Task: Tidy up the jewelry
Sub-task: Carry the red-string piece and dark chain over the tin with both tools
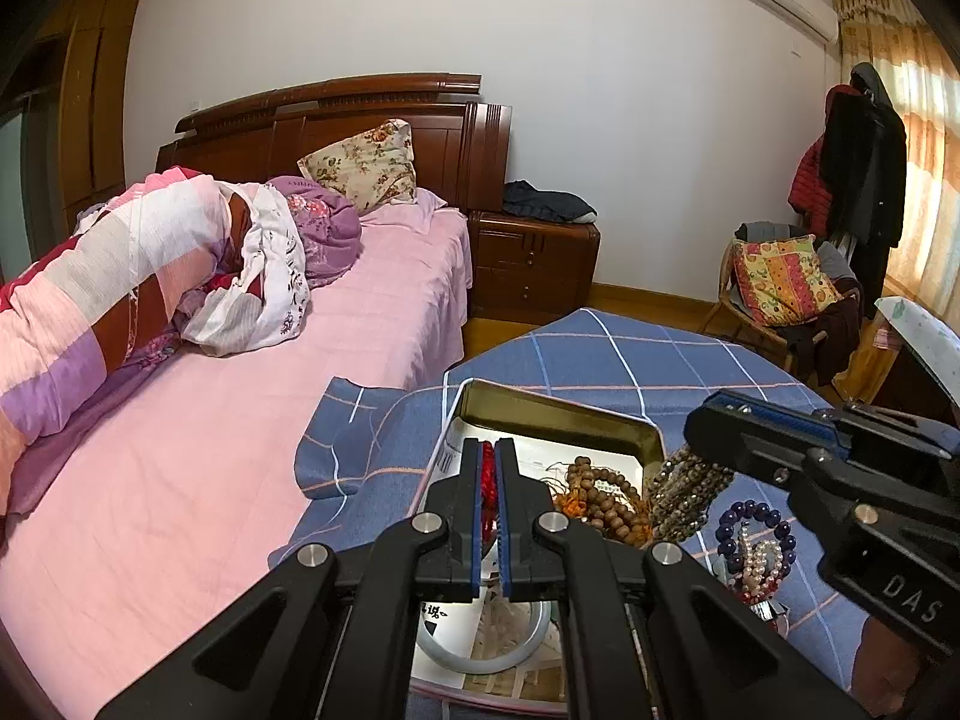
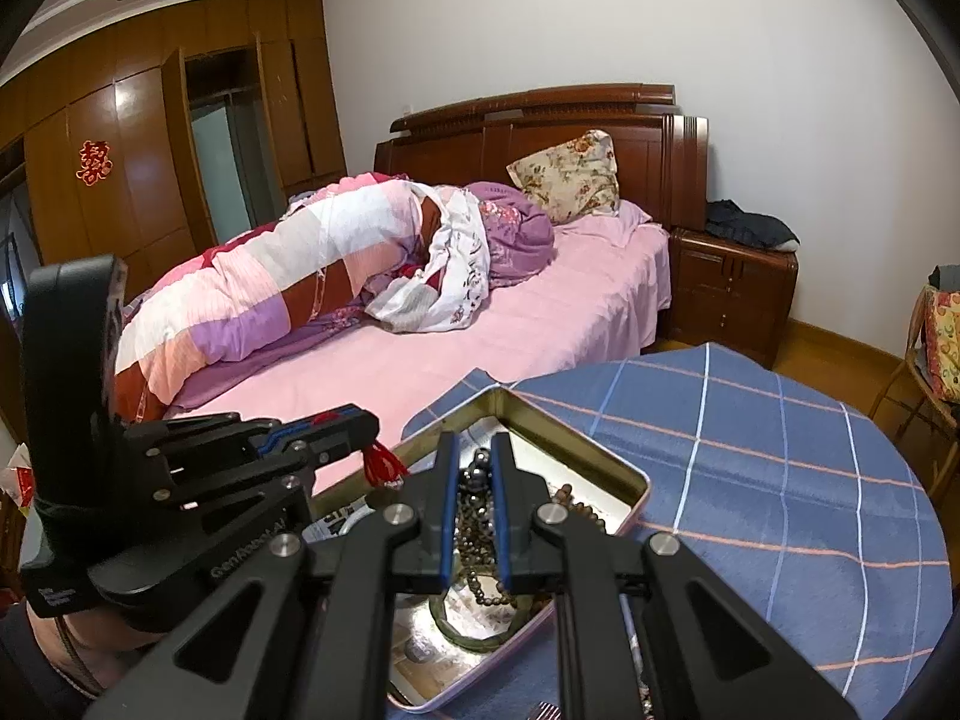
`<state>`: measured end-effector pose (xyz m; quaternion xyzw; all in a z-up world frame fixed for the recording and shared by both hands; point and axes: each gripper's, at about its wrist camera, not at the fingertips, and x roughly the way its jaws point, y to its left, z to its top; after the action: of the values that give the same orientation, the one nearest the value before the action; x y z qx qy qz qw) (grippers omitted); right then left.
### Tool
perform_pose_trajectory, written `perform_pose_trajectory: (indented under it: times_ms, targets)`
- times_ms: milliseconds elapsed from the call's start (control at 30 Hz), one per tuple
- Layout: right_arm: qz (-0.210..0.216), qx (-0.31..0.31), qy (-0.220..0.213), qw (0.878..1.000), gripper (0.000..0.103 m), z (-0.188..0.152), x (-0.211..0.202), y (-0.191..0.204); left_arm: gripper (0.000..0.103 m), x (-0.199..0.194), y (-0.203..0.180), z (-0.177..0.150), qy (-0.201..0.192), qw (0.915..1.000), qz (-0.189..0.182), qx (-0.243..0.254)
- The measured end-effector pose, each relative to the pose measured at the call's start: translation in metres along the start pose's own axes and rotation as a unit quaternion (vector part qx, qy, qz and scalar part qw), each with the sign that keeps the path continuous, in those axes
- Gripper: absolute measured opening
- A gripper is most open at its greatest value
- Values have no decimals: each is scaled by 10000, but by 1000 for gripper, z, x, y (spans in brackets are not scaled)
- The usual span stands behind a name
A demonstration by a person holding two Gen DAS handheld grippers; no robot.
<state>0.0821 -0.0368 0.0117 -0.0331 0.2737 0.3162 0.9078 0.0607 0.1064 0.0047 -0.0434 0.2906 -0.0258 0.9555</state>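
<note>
At the far left stands a bed (image 1: 252,420) with pink sheets and a rolled patchwork quilt (image 1: 120,276). Beside it, nearer and to the right, is a round desk (image 1: 630,354) under a blue checked cloth. On the desk lies an open metal tin (image 1: 558,414).

The left gripper (image 1: 489,450) hangs over the tin's left part, clenched on a red tasselled cord (image 1: 488,480); from the right wrist view the red tassel (image 2: 384,465) dangles from its tip above the tin's left rim. Inside the tin, just right of that gripper, lies a heap of brown wooden beads (image 1: 606,501), and nearer the camera a pale bangle (image 1: 486,642).

The right gripper (image 2: 475,456) reaches over the tin's right side, grasping a strand of dark speckled beads (image 1: 684,492), which hangs down between its fingers. On the cloth just right of the tin rest a purple bead bracelet (image 1: 756,525) and a pearl strand (image 1: 762,567).
</note>
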Motion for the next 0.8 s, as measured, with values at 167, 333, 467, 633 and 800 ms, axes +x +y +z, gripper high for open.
perform_pose_trajectory:
  times_ms: [167,333,467,633,800]
  targets:
    - [1,47,131,9999,13,-7,7,-1,2,5,1,-3,63,10000,-14,-33]
    - [11,55,216,9998,13,-11,12,0,2,7,1,-6,106,9999,-39,-31]
    - [26,58,262,9996,13,-12,15,1,2,12,2,-10,175,9998,-53,-37]
    - [27,50,347,9994,13,-16,20,2,3,17,1,-15,274,9996,-73,3]
    - [10,63,469,9989,13,-22,28,2,3,22,2,-19,367,9993,-85,11]
